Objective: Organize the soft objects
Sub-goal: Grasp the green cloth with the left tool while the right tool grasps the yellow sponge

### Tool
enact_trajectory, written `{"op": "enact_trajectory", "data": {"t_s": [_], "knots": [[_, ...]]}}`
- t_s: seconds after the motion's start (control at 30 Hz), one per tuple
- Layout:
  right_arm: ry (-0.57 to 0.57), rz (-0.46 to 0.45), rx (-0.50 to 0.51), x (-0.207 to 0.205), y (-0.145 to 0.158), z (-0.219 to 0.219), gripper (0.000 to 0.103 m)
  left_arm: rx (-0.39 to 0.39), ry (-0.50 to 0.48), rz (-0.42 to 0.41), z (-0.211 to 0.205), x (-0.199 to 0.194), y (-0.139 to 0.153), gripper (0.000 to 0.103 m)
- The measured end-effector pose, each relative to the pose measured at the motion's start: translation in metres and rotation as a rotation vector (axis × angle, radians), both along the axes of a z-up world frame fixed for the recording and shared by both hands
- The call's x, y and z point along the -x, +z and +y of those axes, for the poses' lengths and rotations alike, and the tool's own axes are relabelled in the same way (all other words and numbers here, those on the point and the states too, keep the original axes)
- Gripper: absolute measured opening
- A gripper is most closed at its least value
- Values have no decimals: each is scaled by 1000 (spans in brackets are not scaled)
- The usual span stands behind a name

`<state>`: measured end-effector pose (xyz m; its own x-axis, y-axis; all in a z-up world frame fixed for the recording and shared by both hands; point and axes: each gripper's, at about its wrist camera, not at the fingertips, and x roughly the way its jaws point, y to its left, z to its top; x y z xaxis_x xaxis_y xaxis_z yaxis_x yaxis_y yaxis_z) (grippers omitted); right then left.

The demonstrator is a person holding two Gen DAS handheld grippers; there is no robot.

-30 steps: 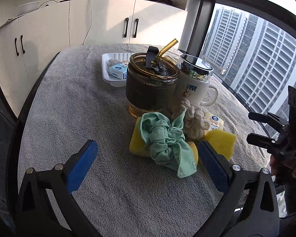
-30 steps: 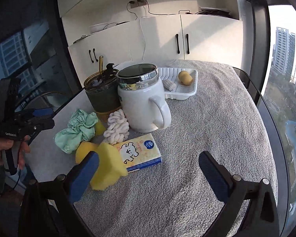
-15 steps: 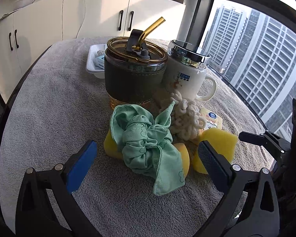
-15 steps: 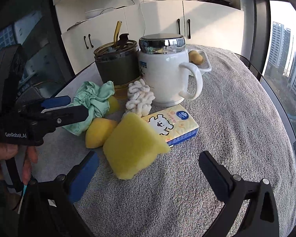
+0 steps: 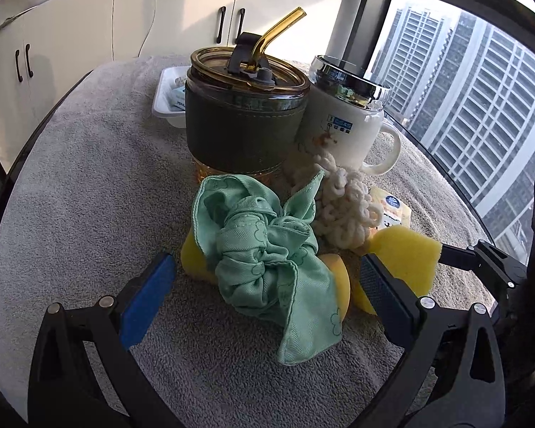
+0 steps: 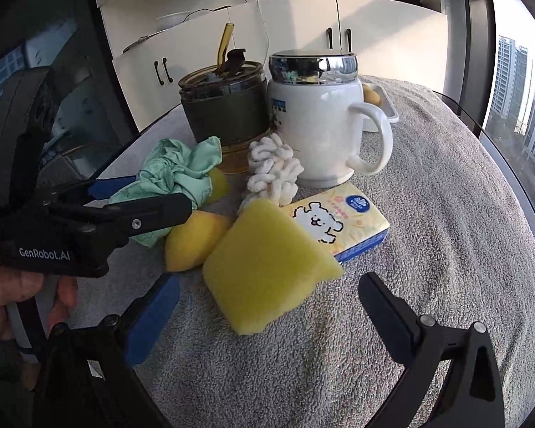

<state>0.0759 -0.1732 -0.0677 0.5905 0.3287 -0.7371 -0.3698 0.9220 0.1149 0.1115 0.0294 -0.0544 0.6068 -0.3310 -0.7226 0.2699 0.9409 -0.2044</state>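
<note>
A round surface [image 6: 446,214] covered in grey terry cloth carries everything. Behind its far edge stand white cabinets [image 5: 182,25] with dark handles; cables run along the wall above them. Tall windows flank the surface, with high-rise towers [image 5: 481,82] outside.

The soft objects are bunched near the surface's near edge. The green cloth [image 5: 267,260] lies crumpled over two yellow lemon-shaped pieces [image 6: 192,239], with the white knotted rope [image 6: 273,171] just beside it, touching the base of the white mug [image 6: 321,125]. The yellow sponge [image 6: 264,267] leans against the tissue pack [image 6: 342,221]. A dark-sleeved tumbler [image 5: 242,121] with an amber straw stands next to the mug.

The left tongs [image 5: 264,292] are spread wide, with blue pads on either side of the green cloth, not touching it. The right tongs [image 6: 267,306] are likewise spread wide, straddling the sponge without contact.

The white tray [image 5: 167,100] at the far edge is mostly hidden behind the tumbler and mug; a small packet shows in it from the left view and a yellowish round item from the right, neither clear enough to name. The lemon-shaped pieces are largely buried under the cloth. The tissue pack is nearly covered in the left view.
</note>
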Motion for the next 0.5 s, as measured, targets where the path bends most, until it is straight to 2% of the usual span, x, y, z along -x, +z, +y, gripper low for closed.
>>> {"op": "enact_trajectory", "data": {"t_s": [0.13, 0.3, 0.33, 0.4, 0.5], "knots": [[-7, 6, 1, -4, -1, 1, 102, -4, 11, 1, 0, -2, -2, 103], [-12, 25, 4, -9, -6, 5, 95, -5, 20, 6, 2, -4, -4, 101], [-10, 28, 9, -10, -7, 6, 95, -6, 19, 7, 2, -4, -4, 99], [-13, 35, 12, -12, -9, 7, 89, -10, 15, 10, 1, -4, -6, 90], [-13, 46, 13, -16, -12, 6, 81, -14, 12, -1, 1, -3, -6, 86]]}}
